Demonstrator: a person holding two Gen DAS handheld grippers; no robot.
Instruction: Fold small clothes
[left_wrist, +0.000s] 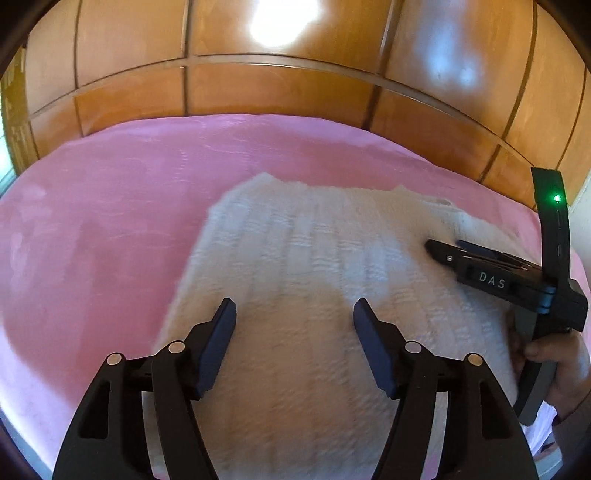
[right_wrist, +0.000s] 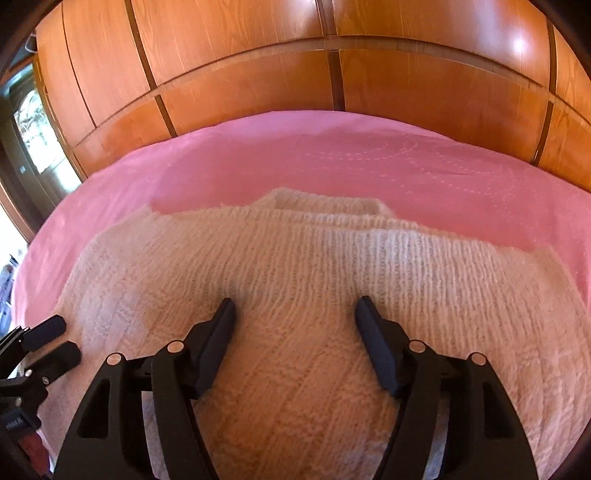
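Note:
A cream knitted sweater (left_wrist: 314, 266) lies folded on a pink bedspread (left_wrist: 92, 221); it also fills the right wrist view (right_wrist: 295, 266), with stacked folded layers at its far edge. My left gripper (left_wrist: 294, 308) is open and empty, hovering over the sweater's near part. My right gripper (right_wrist: 295, 306) is open and empty over the sweater's middle. The right gripper also shows at the right of the left wrist view (left_wrist: 443, 249), held by a hand, its fingers over the sweater's right side. The left gripper's fingertips (right_wrist: 55, 339) show at the left edge of the right wrist view.
The pink bedspread (right_wrist: 332, 158) reaches back to a wall of wooden wardrobe panels (left_wrist: 277, 85), also in the right wrist view (right_wrist: 258, 66). A window (right_wrist: 33, 129) is at the far left. Bare bedspread lies left of and beyond the sweater.

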